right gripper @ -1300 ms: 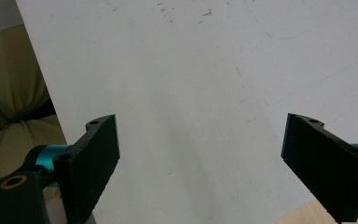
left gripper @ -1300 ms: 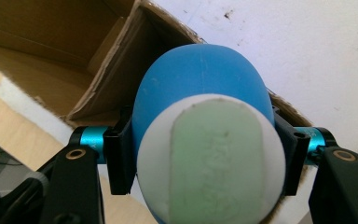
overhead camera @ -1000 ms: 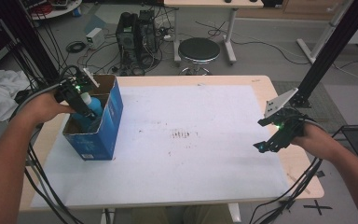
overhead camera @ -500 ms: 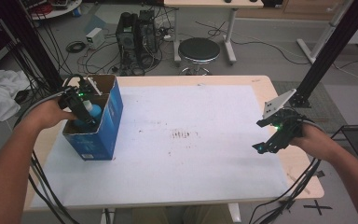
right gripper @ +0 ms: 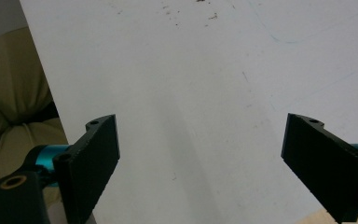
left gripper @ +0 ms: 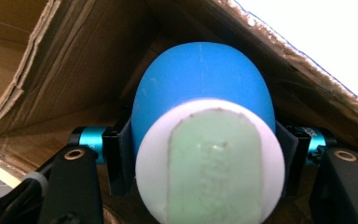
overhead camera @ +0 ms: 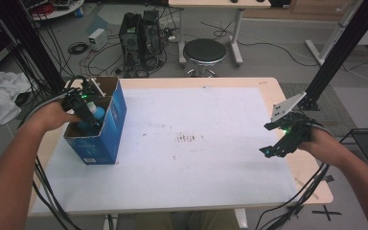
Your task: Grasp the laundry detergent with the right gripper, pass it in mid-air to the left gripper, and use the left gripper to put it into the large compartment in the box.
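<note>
A blue bottle [overhead camera: 95,113] with a white cap sits inside the open blue cardboard box [overhead camera: 108,129] at the table's left. My left gripper [overhead camera: 84,108] reaches into the box from the left and is shut on it. In the left gripper view the bottle [left gripper: 200,88] shows cap-first, its white and pale green end [left gripper: 209,158] facing the camera, with a jaw pressed on each side and the brown box wall [left gripper: 74,70] behind. My right gripper [overhead camera: 273,146] hovers open over the table's right side, above the white sheet [right gripper: 191,70], nothing between its jaws [right gripper: 205,158].
The white sheet [overhead camera: 187,163] covers most of the table and has small brown specks [overhead camera: 188,138] at its middle. A black frame post [overhead camera: 335,52] rises at the right edge. On the floor beyond the table stand a stool [overhead camera: 204,50] and a computer tower [overhead camera: 141,36].
My left gripper with the bottle has shifted slightly nearer and lower inside the box. The right gripper has stayed open and hardly moved.
</note>
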`<state>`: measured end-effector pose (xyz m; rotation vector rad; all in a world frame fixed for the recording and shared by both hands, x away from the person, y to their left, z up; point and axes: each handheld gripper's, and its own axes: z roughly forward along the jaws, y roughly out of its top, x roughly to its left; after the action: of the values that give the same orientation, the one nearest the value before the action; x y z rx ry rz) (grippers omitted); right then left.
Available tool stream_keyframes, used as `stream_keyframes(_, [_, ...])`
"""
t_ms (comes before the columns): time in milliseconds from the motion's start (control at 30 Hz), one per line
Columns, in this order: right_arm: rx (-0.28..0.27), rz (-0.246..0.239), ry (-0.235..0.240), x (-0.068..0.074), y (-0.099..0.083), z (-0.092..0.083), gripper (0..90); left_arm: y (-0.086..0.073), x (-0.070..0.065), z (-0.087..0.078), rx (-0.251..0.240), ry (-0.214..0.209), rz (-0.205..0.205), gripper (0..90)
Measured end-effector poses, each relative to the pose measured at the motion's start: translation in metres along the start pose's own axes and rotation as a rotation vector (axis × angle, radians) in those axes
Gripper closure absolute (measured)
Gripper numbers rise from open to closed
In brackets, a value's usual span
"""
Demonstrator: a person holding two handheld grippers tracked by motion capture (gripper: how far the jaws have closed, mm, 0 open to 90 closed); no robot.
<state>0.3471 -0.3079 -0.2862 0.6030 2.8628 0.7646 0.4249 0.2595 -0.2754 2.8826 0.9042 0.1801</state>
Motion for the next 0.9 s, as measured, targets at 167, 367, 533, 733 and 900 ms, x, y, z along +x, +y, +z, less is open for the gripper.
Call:
stream_keyframes(167, [-0.004,-0.009,-0.005,-0.001,-0.001,0.000,10.4,-0.004,0.000,-0.011,-0.051,0.010,-0.028,32.4])
stream_keyframes(367, [-0.008,-0.012,-0.003,0.001,0.000,-0.001,10.4,-0.007,-0.002,-0.022,-0.071,0.017,-0.040,32.4])
stream_keyframes(533, [-0.010,-0.018,-0.009,0.002,-0.001,-0.001,10.4,-0.009,-0.004,-0.030,-0.079,0.020,-0.044,32.3])
stream_keyframes(733, [-0.017,-0.011,-0.008,0.003,-0.001,-0.002,10.5,-0.012,-0.007,-0.042,-0.122,0.036,-0.085,27.3])
stream_keyframes(900, [-0.011,-0.016,-0.012,0.004,-0.001,-0.004,10.4,-0.019,-0.007,-0.058,-0.167,0.042,-0.124,27.3])
